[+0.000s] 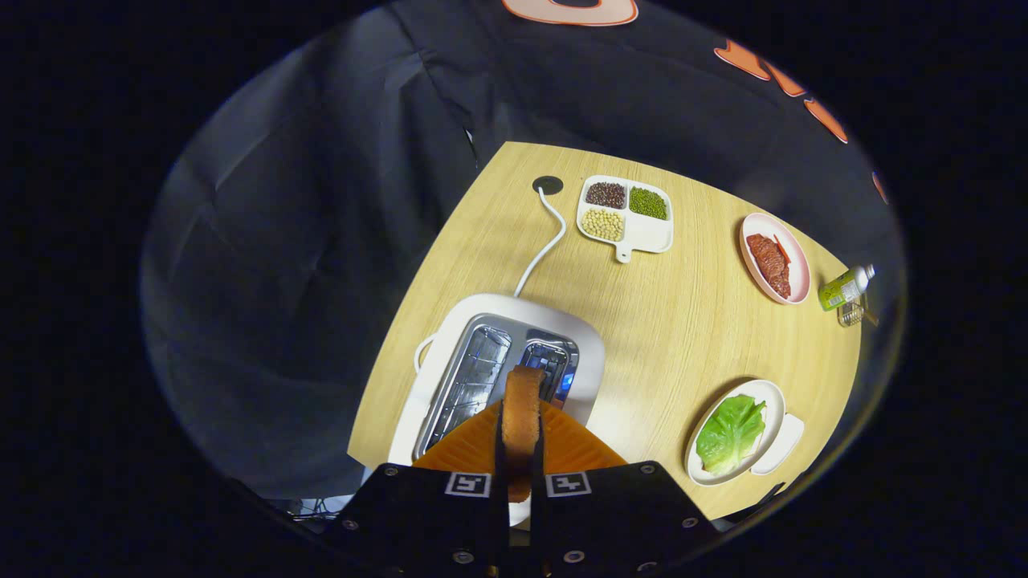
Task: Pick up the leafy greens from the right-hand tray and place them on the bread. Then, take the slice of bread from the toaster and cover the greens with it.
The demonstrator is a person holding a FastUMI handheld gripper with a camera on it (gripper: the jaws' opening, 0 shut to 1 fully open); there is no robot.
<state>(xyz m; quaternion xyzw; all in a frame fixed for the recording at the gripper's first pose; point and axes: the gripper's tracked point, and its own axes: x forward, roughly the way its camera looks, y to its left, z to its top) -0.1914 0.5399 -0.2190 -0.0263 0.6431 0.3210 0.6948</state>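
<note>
Gripper view looks steeply down on the wooden table [683, 321]. Gripper [520, 437] is raised above the toaster [590, 353], fingers pointing downward over its slots, jaws narrow and pressed on both faces of the slice of bread [522, 401], which stands on edge between them, clear of the slots. Leafy greens [729, 433] lie on the white plate [775, 401] to the right of the fingers, well apart from the toaster. Beyond: divided tray [652, 234] holding beans, pink plate [795, 257] with meat [768, 262], and a green bottle [843, 289] near the table's edge. White cord [546, 241] runs from the toaster to a hole in the table.
</note>
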